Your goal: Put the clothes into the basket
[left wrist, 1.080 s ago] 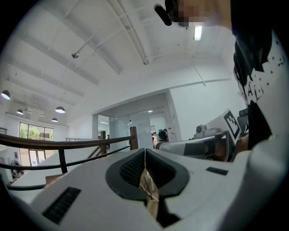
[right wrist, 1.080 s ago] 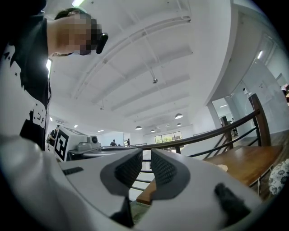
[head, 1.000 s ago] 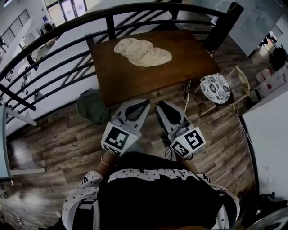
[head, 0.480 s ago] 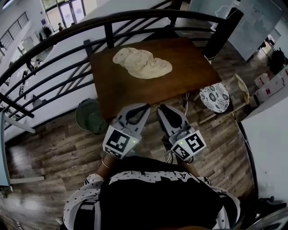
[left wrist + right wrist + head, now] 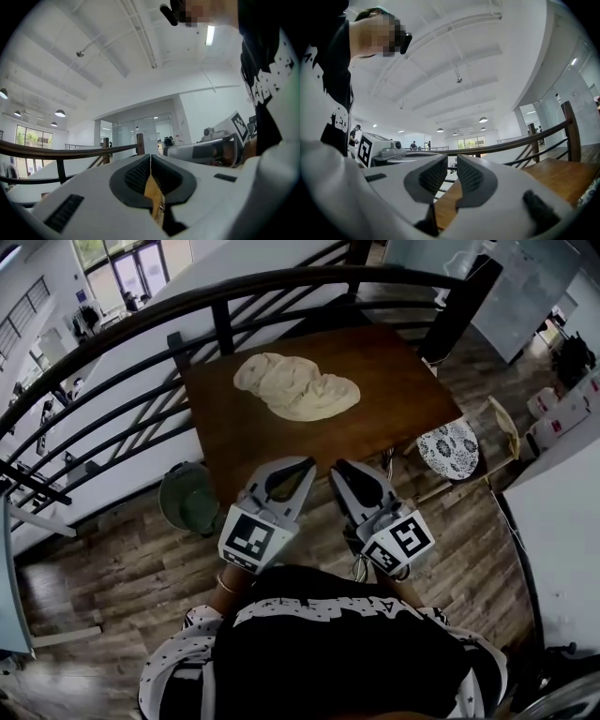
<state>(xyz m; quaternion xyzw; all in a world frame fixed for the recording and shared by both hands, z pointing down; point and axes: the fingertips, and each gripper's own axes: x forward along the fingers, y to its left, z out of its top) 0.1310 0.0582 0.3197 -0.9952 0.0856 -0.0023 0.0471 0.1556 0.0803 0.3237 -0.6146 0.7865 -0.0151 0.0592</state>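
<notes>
Floor [image 5: 112, 563]: wood planks, running under all the other items.
Railing [image 5: 141, 326]: black metal bars, curving behind the far and left edges of the surface.
Surface [image 5: 394, 381]: dark brown wooden table, just in front of the railing.
Person [image 5: 328, 652]: black top with white-patterned sleeves, at the bottom of the head view, facing the surface.
Clothes [image 5: 295, 385]: cream fabric in one crumpled heap on the far half of the surface, well apart from both hand-held grippers.
Basket [image 5: 187, 501]: dark green and round, on the floor at the near left corner of the surface; its right side is hidden behind the left hand-held gripper.
Stool [image 5: 448, 448]: round seat with a black-and-white pattern, apparently a stool, on the floor just right of the surface.
Left hand-held gripper [image 5: 150, 161]: held level at the near edge of the surface, jaws pressed together, nothing between them.
Right hand-held gripper [image 5: 452, 161]: just beside the left one and also level, jaws a narrow slit apart, nothing between them.
</notes>
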